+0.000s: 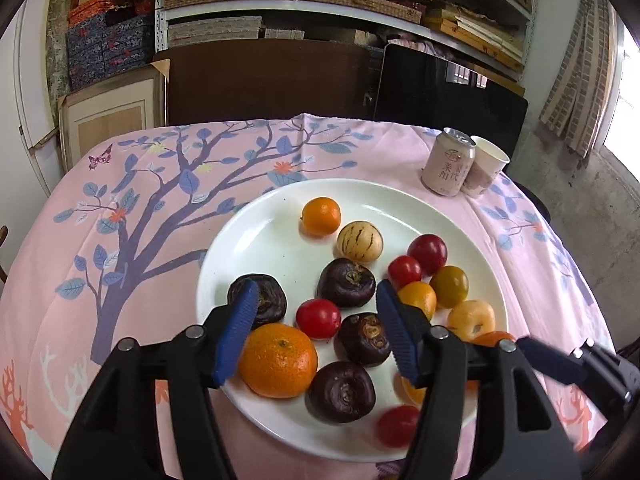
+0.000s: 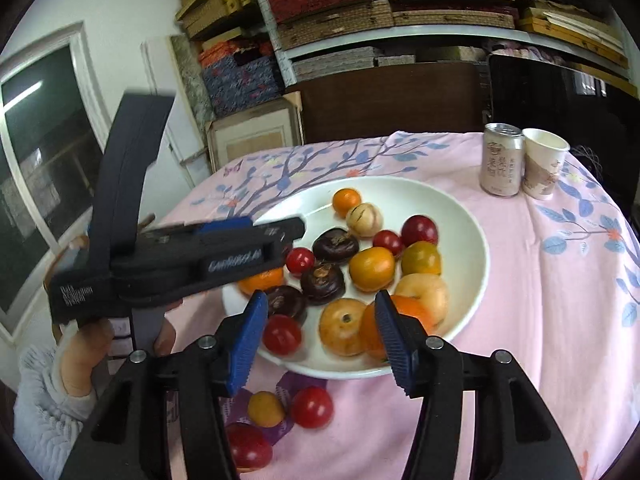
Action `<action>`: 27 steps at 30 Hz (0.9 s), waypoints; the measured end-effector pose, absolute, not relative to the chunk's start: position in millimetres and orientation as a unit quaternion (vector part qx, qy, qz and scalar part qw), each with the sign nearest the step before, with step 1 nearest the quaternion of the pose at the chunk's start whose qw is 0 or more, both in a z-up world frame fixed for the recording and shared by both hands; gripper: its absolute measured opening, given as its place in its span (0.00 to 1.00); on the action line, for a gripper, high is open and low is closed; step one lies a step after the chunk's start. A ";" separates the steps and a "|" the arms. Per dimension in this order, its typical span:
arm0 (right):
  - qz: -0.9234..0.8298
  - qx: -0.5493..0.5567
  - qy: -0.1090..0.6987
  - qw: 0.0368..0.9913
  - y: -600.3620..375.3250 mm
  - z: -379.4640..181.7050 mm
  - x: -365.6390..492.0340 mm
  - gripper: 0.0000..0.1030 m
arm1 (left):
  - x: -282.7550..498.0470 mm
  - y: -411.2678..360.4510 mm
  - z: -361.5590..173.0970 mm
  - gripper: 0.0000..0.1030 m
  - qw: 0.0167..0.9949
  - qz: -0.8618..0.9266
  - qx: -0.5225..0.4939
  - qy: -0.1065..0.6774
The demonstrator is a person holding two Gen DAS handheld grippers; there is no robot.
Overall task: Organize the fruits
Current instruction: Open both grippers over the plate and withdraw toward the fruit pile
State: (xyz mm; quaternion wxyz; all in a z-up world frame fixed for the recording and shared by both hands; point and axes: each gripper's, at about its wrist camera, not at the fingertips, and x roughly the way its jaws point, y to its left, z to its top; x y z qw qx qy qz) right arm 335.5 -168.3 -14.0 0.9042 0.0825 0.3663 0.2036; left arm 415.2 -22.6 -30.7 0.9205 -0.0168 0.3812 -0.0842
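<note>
A white plate (image 1: pixel 240 240) sits on the pink tree-print tablecloth (image 1: pixel 120 240) and carries most of the fruit: a large glossy mandarin (image 1: pixel 278 360) at its near-left rim, a smaller orange (image 1: pixel 321 216) toward the far side, a pale cream fruit with dark stripes (image 1: pixel 359 241) just beside it, four dark purple, rough-crowned water chestnuts (image 1: pixel 346 283) through the middle, and red, yellow and green-gold cherry tomatoes (image 1: pixel 427 254) clustered on the right half. The fruit crowds the near and right parts of the plate, while the far-left part of the dish shows bare white. In the right wrist view three loose pieces lie on the cloth just off the plate's near rim: a red tomato (image 2: pixel 312 407), a yellow one (image 2: pixel 266 409) touching it, and a second red tomato (image 2: pixel 249 445) nearer still. The left gripper (image 1: pixel 316 332) hangs over the near half of the plate with its blue pads spread wide, gripping nothing, a red tomato and a water chestnut showing between them. The right gripper (image 2: pixel 322 336) is likewise spread apart and empty over the plate's near rim. A pink drink can (image 1: pixel 448 162) and a paper cup (image 1: pixel 486 166) stand together at the far-right of the table, well apart from the plate; broad open cloth lies to the left.
</note>
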 end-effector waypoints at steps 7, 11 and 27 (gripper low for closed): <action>0.168 0.131 0.355 0.910 -201.9 -14.1 327.9 0.64 | 385.0 -11.6 -32.2 0.70 0.925 -0.066 -0.015 0.375; 0.155 0.160 0.357 0.907 -218.8 -21.5 315.6 0.66 | 350.0 1.5 -38.1 0.70 0.922 -0.066 -0.025 0.382; 0.132 0.207 0.350 0.904 -254.7 -30.6 269.6 0.77 | 254.0 -31.9 -63.6 0.82 0.915 -0.104 0.033 0.388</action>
